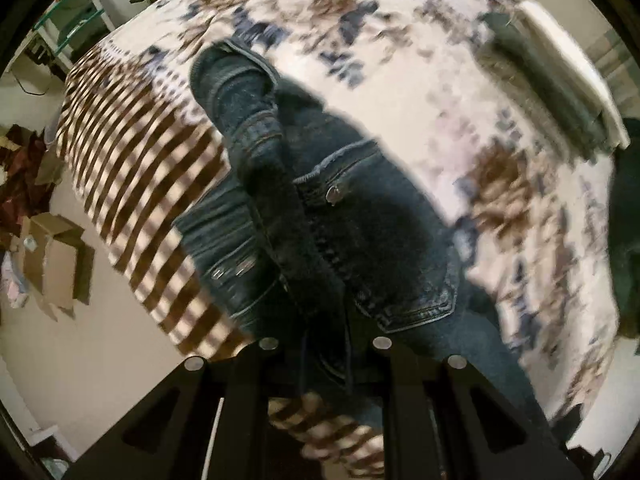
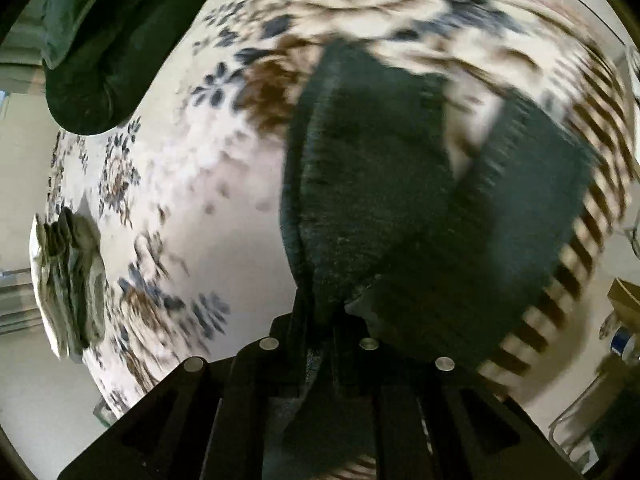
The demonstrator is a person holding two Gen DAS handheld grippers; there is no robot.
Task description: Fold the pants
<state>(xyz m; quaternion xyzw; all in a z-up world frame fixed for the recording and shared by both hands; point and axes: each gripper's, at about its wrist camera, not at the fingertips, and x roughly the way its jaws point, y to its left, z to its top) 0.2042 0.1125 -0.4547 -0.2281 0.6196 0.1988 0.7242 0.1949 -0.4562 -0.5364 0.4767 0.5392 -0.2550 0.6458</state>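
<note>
Dark blue jeans (image 1: 352,216) hang from my left gripper (image 1: 326,320), which is shut on the denim near a back pocket, above a bed with a floral and striped cover (image 1: 400,60). A zip pocket and a rolled leg end show further out. In the right wrist view the jeans (image 2: 372,200) drape from my right gripper (image 2: 320,320), which is shut on a fold of the fabric, with both legs spread over the bed cover (image 2: 192,200). Both views are motion-blurred.
A stack of folded clothes (image 1: 556,92) lies at the bed's far edge, and also shows in the right wrist view (image 2: 68,276). A dark green pillow (image 2: 96,48) lies at the upper left. Cardboard boxes (image 1: 52,264) stand on the floor beside the bed.
</note>
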